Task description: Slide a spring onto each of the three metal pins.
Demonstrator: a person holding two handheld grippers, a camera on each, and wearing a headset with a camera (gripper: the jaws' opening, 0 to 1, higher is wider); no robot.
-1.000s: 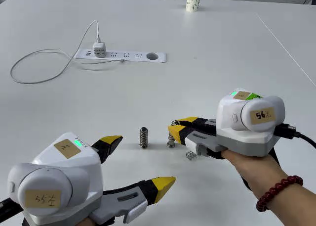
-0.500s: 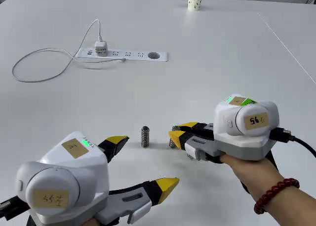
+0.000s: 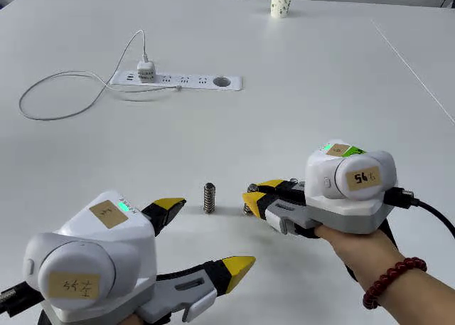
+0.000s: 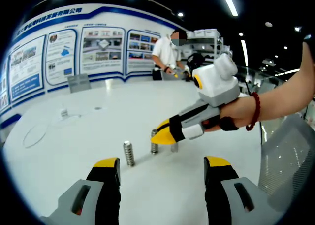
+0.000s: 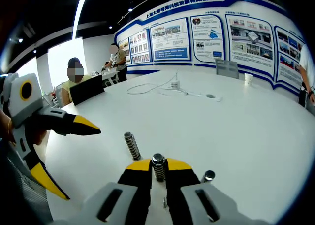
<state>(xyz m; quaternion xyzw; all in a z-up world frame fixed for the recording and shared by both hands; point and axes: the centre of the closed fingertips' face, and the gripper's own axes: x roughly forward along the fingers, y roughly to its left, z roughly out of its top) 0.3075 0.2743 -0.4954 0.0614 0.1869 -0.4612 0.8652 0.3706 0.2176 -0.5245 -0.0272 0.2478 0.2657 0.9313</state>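
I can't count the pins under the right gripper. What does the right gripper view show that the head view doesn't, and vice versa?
Right gripper view, not head view: a bare pin with no spring, beside the jaws.
Head view, not right gripper view: the hand, with bead bracelet, holding the right gripper.
Both: the free-standing sprung pin, the middle sprung pin between the right gripper's closed jaws, the open left gripper, power strip, paper cup.

left gripper (image 3: 212,232) cut btm, pin (image 3: 247,210) part-hidden by jaws
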